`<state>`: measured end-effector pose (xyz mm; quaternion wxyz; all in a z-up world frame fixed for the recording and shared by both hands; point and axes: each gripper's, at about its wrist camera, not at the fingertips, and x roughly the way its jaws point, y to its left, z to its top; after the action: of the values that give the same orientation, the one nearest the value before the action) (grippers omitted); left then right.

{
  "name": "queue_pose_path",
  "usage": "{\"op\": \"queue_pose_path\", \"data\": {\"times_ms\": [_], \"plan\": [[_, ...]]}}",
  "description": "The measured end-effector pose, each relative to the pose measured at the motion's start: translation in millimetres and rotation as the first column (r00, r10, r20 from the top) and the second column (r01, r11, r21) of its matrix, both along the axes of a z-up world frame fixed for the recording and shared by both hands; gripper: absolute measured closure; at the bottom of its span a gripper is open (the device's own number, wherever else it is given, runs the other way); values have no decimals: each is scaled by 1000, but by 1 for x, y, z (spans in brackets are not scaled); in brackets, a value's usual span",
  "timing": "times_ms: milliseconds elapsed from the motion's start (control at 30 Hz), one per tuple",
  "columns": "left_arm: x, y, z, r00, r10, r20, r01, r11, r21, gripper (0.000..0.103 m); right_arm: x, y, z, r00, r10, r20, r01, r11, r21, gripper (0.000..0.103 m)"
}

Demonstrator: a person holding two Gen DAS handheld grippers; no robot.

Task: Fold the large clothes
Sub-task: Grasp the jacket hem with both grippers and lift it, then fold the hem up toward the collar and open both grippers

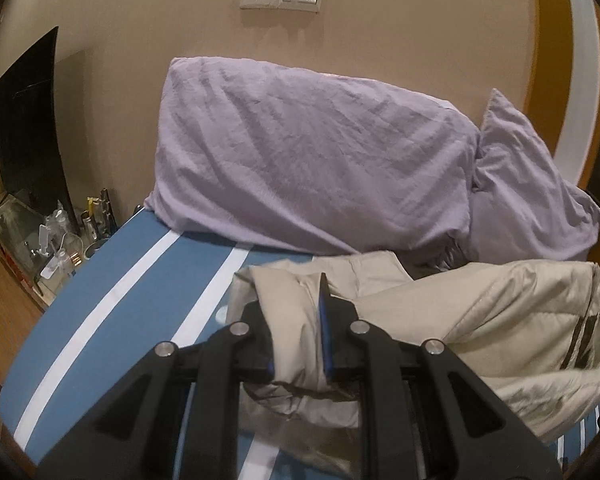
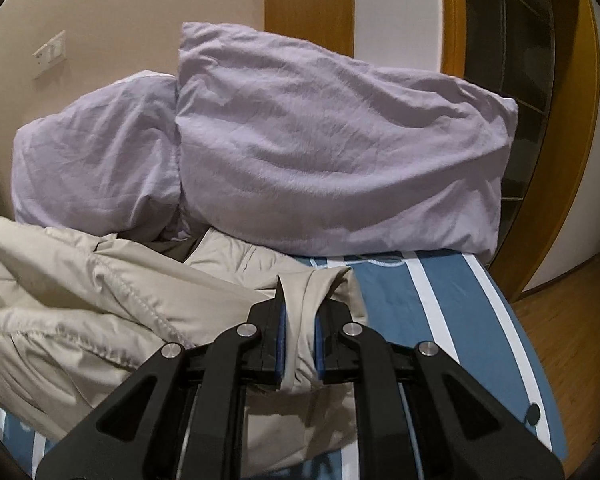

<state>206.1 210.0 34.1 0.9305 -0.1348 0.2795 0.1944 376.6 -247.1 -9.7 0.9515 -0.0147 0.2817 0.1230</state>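
A beige quilted jacket (image 1: 500, 320) lies bunched on the blue-and-white striped bed (image 1: 112, 292). My left gripper (image 1: 296, 300) is shut on a fold of the jacket's left edge, and the cloth bulges between its blue pads. In the right wrist view the same jacket (image 2: 80, 300) spreads to the left, its stitched seams showing. There my right gripper (image 2: 300, 300) is shut on a beige fold at the jacket's right edge, above the striped bed (image 2: 420, 312). Both held folds hang lifted off the sheet.
Two lilac pillows (image 1: 300, 160) (image 2: 332, 152) lean against the wall just behind the jacket. A cluttered low table with bottles (image 1: 56, 240) stands left of the bed, beside a dark screen (image 1: 28, 128). A wooden door frame (image 2: 560, 160) and wooden floor lie right.
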Motion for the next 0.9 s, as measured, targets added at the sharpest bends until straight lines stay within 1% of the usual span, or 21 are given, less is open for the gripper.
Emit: {"op": "queue_pose_path", "data": {"times_ms": [133, 300, 400, 533, 700, 867, 900], "plan": [[34, 9, -2, 1000, 8, -14, -8, 1000, 11, 86, 34, 11, -3, 1000, -21, -15, 21, 1000, -6, 92], [79, 22, -9, 999, 19, -38, -19, 1000, 4, 86, 77, 23, -11, 998, -54, -40, 53, 999, -12, 92], [101, 24, -16, 998, 24, -51, -23, 1000, 20, 86, 98, 31, -18, 996, -73, -51, 72, 997, -27, 92], [129, 29, -31, 996, 43, -73, -39, 998, 46, 86, 124, 38, -31, 992, -102, -76, 100, 995, -32, 91], [155, 41, -62, 990, 87, -115, -84, 996, 34, 85, 150, 43, -54, 985, -126, -121, 122, 992, -39, 89], [168, 46, -87, 984, 114, -139, -108, 993, 46, 81, 164, 46, -69, 981, -126, -145, 122, 992, -34, 87], [169, 47, -90, 983, 116, -140, -110, 993, 48, 80, 166, 47, -73, 979, -116, -167, 107, 992, -61, 87]]}}
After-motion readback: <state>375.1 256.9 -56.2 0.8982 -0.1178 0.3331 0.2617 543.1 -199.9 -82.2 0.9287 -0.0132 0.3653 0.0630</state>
